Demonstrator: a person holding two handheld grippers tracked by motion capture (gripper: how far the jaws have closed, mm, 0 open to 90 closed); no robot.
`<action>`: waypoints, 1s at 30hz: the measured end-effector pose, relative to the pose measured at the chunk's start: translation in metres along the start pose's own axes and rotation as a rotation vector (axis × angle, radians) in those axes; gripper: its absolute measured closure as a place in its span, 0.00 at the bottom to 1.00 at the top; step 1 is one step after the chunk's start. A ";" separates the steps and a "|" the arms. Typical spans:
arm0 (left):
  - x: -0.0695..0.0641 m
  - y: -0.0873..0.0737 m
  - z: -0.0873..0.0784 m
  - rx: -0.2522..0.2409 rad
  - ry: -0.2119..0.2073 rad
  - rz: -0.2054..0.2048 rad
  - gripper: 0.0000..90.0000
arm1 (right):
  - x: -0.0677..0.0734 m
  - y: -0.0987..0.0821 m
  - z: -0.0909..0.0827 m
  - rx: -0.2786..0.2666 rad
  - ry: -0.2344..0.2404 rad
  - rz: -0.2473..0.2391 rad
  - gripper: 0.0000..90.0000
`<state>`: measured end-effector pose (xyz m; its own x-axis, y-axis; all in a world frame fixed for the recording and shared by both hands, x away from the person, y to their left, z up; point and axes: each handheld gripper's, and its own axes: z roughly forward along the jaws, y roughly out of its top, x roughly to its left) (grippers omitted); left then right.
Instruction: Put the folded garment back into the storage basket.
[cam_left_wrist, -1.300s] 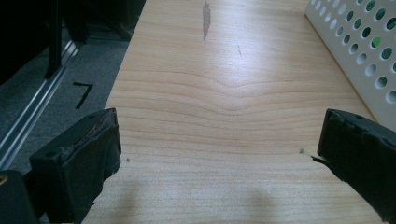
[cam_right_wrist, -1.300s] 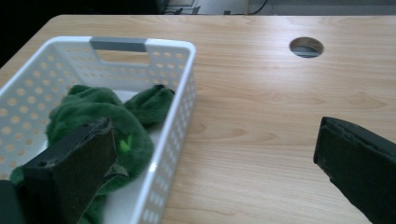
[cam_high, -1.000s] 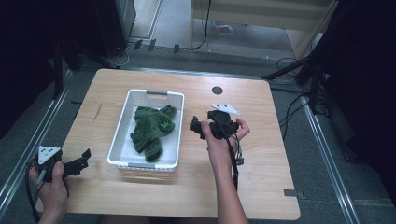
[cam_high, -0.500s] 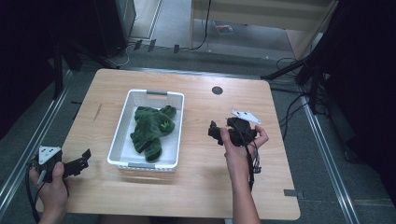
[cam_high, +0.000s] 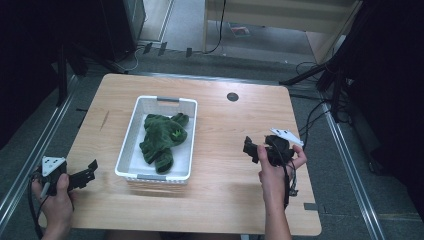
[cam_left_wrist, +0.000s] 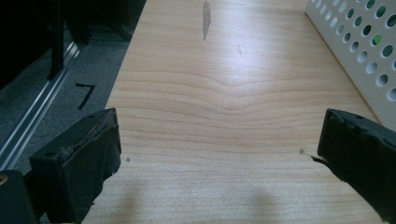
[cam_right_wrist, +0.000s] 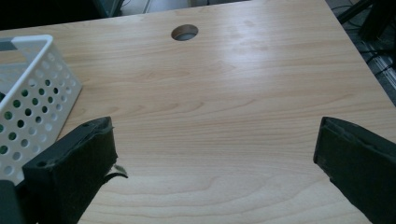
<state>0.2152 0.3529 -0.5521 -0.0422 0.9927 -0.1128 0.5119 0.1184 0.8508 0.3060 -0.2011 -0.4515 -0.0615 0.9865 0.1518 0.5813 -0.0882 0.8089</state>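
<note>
The light wooden table (cam_high: 220, 200) lies bare along its near edge and across its whole right half — broken there by a round cable hole (cam_high: 232, 96) near the far edge. The white perforated plastic basket (cam_high: 131, 150) stands left of centre, its walls the one raised obstacle. A bare strip runs between the basket and the table's left edge — wood under the left hand-held gripper (cam_left_wrist: 219, 154), whose jaws stand wide apart.

Surface: light wooden table (cam_high: 225, 200), round cable hole (cam_high: 232, 96) near far edge.
On it: white perforated basket (cam_high: 131, 140).
</note>
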 end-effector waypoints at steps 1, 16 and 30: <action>0.000 0.000 0.000 0.000 -0.001 0.001 0.01 | -0.004 -0.001 -0.001 -0.003 -0.004 0.001 0.00; -0.001 0.000 0.000 0.003 0.003 0.006 0.01 | -0.056 -0.033 -0.004 0.011 -0.067 0.020 0.00; 0.001 0.000 -0.001 0.004 -0.006 -0.007 0.01 | -0.100 -0.081 -0.007 0.022 -0.105 0.070 0.00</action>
<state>0.2144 0.3540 -0.5518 -0.0407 0.9917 -0.1222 0.5149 0.1256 0.8480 0.2591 -0.2939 -0.5278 0.0647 0.9872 0.1460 0.5987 -0.1555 0.7858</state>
